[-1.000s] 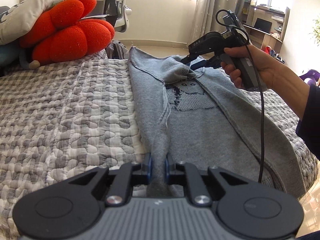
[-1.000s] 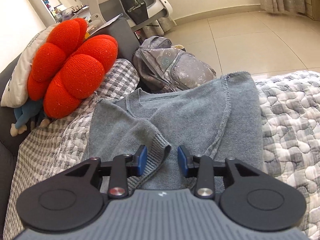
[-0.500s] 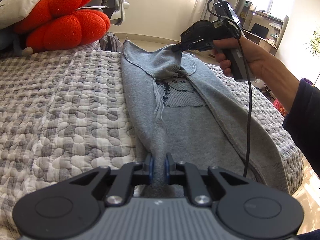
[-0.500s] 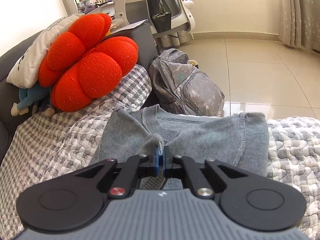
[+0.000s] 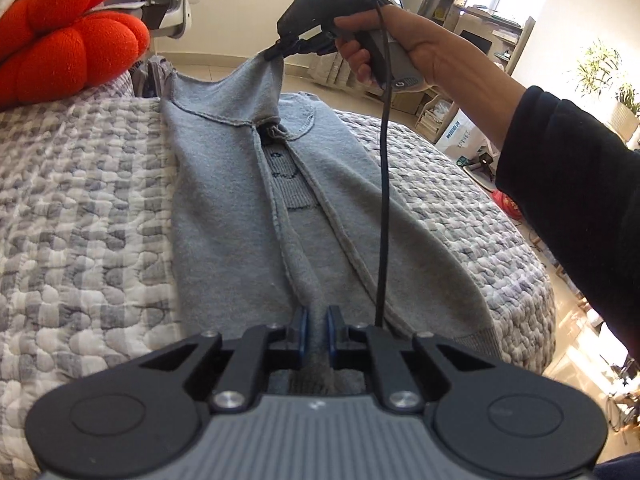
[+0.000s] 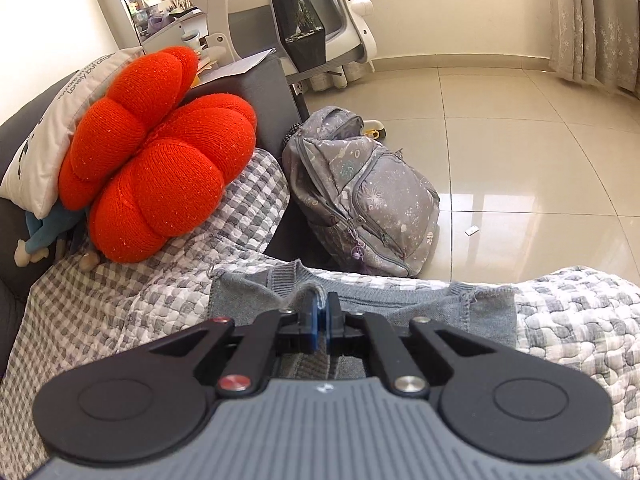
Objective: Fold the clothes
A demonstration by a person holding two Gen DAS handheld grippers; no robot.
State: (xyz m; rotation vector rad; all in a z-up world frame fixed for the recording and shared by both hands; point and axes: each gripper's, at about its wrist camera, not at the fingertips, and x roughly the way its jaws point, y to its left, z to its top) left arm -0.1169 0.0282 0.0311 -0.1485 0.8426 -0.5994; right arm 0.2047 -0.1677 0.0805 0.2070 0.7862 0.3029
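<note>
A grey knit sweater [image 5: 224, 200] lies lengthwise on the quilted bed, inside out, with both sides folded toward the middle. My left gripper [image 5: 316, 330] is shut on a bunched fold of it at the near end. My right gripper [image 5: 276, 50] is shut on the sweater's far part and holds it lifted above the bed. In the right wrist view the right gripper [image 6: 320, 316] pinches a thin edge of the sweater [image 6: 472, 312] near its ribbed collar.
A grey and white checked quilt [image 5: 80, 208] covers the bed. An orange knit cushion [image 6: 160, 160] and a white pillow [image 6: 52, 148] lie at the head end. A grey backpack [image 6: 360, 200] stands on the tiled floor beside the bed, an office chair [image 6: 304, 12] behind it.
My right gripper closed on the sweater near the collar and lifted it up. My left gripper stayed shut on the near fold and the cloth between them pulled straighter.
</note>
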